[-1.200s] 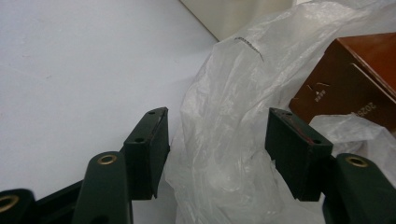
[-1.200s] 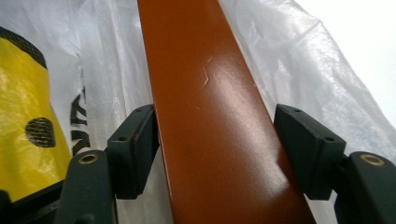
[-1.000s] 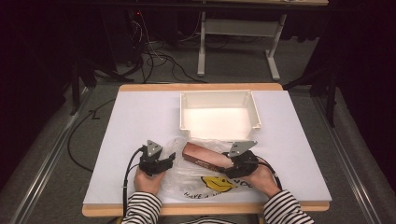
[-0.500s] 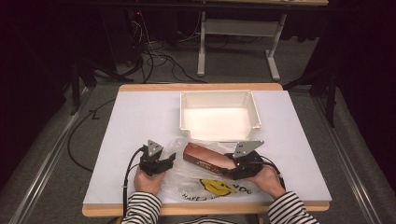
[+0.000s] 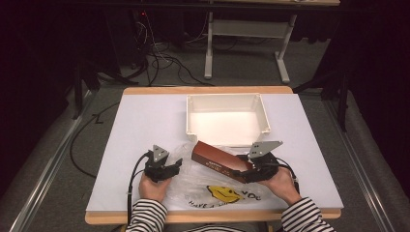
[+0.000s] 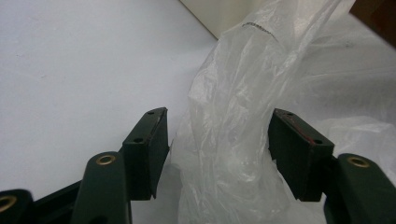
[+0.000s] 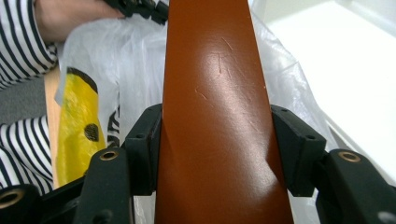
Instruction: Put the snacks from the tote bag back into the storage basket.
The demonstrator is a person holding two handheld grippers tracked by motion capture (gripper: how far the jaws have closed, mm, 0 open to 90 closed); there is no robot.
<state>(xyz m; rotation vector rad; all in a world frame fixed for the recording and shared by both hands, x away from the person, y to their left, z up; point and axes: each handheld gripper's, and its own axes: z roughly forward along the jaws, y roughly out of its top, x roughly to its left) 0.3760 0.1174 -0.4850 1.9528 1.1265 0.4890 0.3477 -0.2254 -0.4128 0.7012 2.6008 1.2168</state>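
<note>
I am gripping a brown box (image 5: 218, 162) with my right gripper (image 5: 255, 170), its jaws pressing against the two long sides near the box's near end. The box is reaching away from that gripper toward the left and slightly up the table, lying over a clear plastic bag (image 5: 212, 183) just in front of the white tray (image 5: 227, 119). In the right gripper view the box (image 7: 219, 116) is running straight out between the jaws, its glossy top showing small scratches. My left gripper (image 5: 163, 170) is sitting at the bag's left edge with its jaws apart; in the left gripper view a bunched fold of the bag (image 6: 233, 140) is standing between them, unpinched. The bag is carrying a yellow smiley face (image 5: 226, 194) with dark lettering beneath that begins "HAVE A"; the rest is too small to read. Pale lettering on the box's side is too blurred to read.
</note>
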